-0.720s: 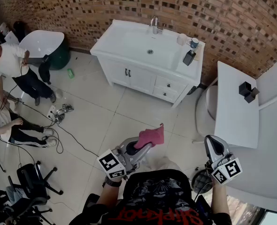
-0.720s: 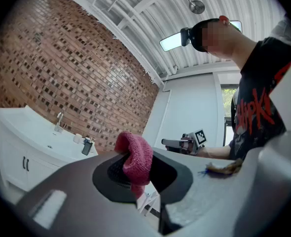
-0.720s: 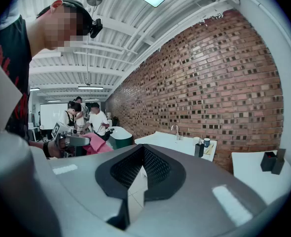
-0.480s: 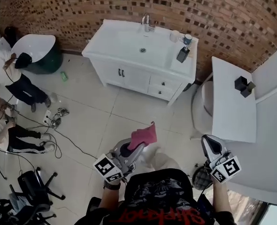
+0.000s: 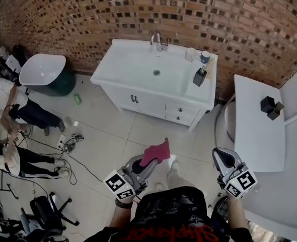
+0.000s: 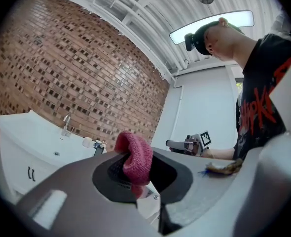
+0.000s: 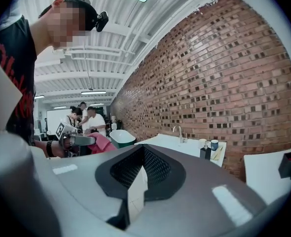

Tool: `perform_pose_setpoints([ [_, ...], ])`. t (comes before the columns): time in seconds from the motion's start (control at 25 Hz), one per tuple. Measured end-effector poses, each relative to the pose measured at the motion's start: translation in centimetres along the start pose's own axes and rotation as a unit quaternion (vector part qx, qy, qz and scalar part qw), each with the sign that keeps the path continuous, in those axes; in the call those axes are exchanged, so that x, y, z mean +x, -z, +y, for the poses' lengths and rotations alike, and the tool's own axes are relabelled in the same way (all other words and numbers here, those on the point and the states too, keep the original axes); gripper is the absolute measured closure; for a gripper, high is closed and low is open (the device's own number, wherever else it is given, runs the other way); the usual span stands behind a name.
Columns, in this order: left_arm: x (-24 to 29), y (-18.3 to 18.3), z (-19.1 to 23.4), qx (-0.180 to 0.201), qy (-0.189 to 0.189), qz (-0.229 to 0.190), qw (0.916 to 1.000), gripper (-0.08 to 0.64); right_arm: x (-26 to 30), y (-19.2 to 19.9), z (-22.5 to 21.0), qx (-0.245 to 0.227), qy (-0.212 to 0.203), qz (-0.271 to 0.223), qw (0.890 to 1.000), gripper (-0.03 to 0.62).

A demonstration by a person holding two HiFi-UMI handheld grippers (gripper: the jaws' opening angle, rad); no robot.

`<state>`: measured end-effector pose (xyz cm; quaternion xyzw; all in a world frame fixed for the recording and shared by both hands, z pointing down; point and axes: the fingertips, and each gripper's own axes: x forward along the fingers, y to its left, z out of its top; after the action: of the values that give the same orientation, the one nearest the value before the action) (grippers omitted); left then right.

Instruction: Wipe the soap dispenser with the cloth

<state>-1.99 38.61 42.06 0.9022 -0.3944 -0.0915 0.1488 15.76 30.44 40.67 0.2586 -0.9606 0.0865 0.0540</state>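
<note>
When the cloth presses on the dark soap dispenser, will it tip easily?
Possibly: the soap dispenser looks tall and narrow, so a sideways push may tip it. It stands near a cup, which it might knock.

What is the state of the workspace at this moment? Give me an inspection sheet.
Surface: white sink counter, basin empty.
Job's things: soap dispenser upright at the counter's right end; pink cloth held away from the counter.
Clutter: cups behind the dispenser; black blocks on the white table at the right.
Grippers: left gripper shut on the cloth; right gripper shut, holding nothing.
Cables: loose cable across the floor at the left.
Surroundings: brick wall, tiled floor, white tub, people at the left.
</note>
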Motion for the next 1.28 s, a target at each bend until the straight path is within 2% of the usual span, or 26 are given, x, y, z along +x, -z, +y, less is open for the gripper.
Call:
perform_pose_setpoints([
  [0.12, 4.9, -1.6, 0.5, 0.025, 0.023, 0.005, 0.9994, 0.514, 0.6, -0.6, -4.4, 0.028, 0.002, -0.022, 0.999, 0.591],
  [0.24, 7.5, -3.0, 1.4, 0.038, 0.031, 0.011, 0.9987, 0.514, 1.0, -0.5, -6.3, 0.041, -0.013, -0.016, 0.999, 0.591],
  [0.64, 11.7, -3.3, 8.6, 0.009, 0.031, 0.038, 0.9988, 0.514, 3.0, -0.1, -12.1, 0.077, 0.014, 0.032, 0.996, 0.591],
  [0.92, 14.8, -5.4, 15.3, 0.003, 0.082, 0.038, 0.9959, 0.514, 10.8, -1.1, -15.5, 0.088, 0.052, 0.011, 0.995, 0.591],
  [1.12, 15.4, -9.0, 21.3, 0.021, 0.108, 0.027, 0.9935, 0.514, 17.0, -5.0, -17.1, 0.061, 0.074, -0.013, 0.995, 0.591],
  [1.28, 15.5, -11.4, 25.3, 0.034, 0.115, 0.025, 0.9924, 0.514, 20.3, -7.7, -17.6, 0.043, 0.086, -0.024, 0.995, 0.591],
])
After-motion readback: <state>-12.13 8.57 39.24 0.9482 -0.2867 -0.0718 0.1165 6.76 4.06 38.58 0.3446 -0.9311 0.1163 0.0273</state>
